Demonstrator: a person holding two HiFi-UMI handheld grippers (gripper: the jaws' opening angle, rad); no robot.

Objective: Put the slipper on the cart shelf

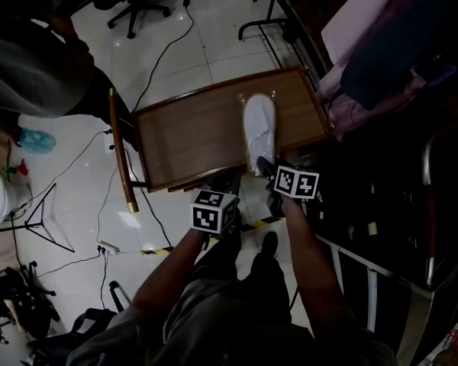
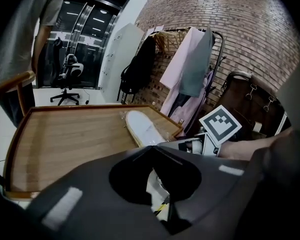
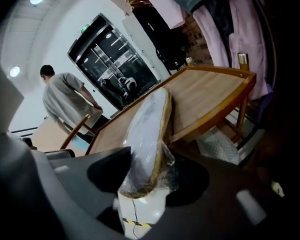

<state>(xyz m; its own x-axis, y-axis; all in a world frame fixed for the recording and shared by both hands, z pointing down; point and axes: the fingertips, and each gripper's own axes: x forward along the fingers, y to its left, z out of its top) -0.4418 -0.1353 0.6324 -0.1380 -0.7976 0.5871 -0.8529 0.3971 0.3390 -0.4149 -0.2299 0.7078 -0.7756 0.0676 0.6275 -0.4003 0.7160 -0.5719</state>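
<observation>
Your left gripper (image 2: 150, 149): jaws together, nothing between, parked just short of near rim, spare and clear of work. Ahead of it: brown wooden cart shelf with raised rim (image 1: 183, 139). To its right: white plastic-wrapped slipper (image 1: 258, 132), toe out over shelf, heel past near rim. Your right gripper (image 3: 149, 156): jaws closed on that heel, though wrap blurs pad contact. Heel grip sends toe in first. Slipper tilted on edge, likely not yet laid flat.
</observation>
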